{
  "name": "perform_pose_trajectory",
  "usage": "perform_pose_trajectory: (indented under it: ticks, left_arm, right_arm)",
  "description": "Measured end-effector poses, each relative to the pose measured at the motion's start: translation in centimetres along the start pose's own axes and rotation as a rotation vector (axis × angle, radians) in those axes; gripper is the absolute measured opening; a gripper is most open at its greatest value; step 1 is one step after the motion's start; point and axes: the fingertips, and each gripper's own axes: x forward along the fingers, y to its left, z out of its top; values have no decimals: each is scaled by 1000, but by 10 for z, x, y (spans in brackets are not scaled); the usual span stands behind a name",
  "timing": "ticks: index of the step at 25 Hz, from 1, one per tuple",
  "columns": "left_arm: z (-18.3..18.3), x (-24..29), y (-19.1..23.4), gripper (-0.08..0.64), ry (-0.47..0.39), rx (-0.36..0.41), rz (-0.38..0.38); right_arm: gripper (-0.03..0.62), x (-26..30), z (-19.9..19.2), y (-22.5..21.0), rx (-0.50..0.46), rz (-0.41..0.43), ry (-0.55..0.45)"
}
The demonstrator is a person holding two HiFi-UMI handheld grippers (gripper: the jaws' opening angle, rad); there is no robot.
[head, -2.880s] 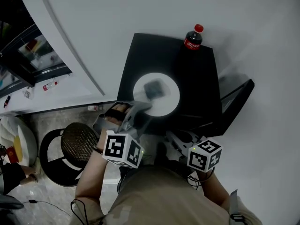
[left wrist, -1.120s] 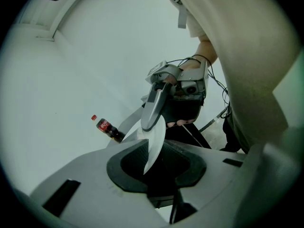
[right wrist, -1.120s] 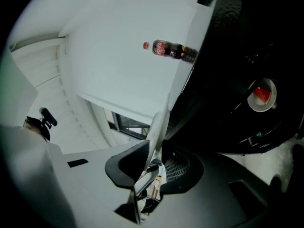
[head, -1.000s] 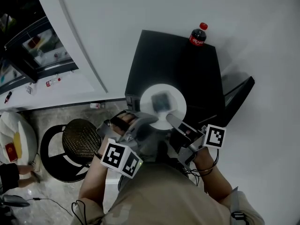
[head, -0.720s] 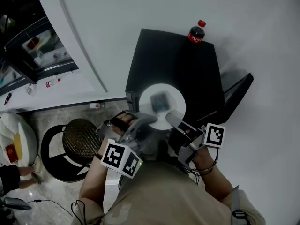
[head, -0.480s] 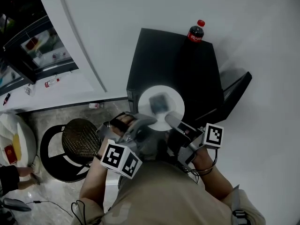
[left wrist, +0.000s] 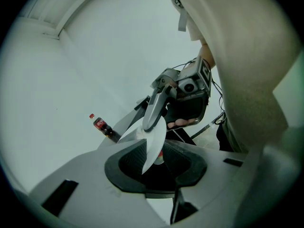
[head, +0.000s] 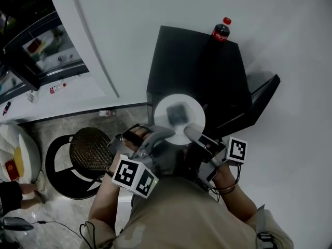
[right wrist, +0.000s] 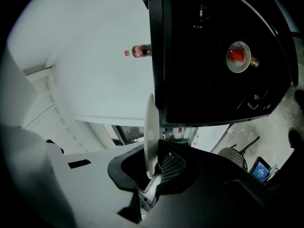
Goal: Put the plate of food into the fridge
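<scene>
A white plate [head: 179, 119] carrying a blurred piece of food [head: 179, 113] hangs level over the front edge of the black fridge [head: 192, 61], held from both sides. My left gripper [head: 165, 133] is shut on its near left rim; that rim [left wrist: 154, 141] runs edge-on between the jaws. My right gripper [head: 190, 133] grips the near right rim. Its jaws have just been closing, and the plate's edge [right wrist: 150, 132] sits between the pads. The right gripper [left wrist: 185, 87] also shows across the plate. The fridge door [head: 262, 100] stands open at the right.
A cola bottle [head: 220, 30] stands at the back of the fridge top, and the same bottle [left wrist: 101, 126] [right wrist: 137, 51] appears in both gripper views. A round woven stool [head: 88, 157] stands on the floor at the left. A glass-fronted cabinet [head: 36, 51] is at the far left.
The right gripper has come up from near my body to the plate's rim. The plate, earlier over the fridge top, now overhangs its front edge, nearer to me.
</scene>
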Motion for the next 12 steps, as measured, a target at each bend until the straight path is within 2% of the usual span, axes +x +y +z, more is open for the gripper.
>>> perform_pose_trajectory:
  ticks: [12]
  left_arm:
    - [-3, -7, -27, 109, -33, -38, -32]
  right_arm:
    - [41, -14, -22, -16, 41, -21, -55]
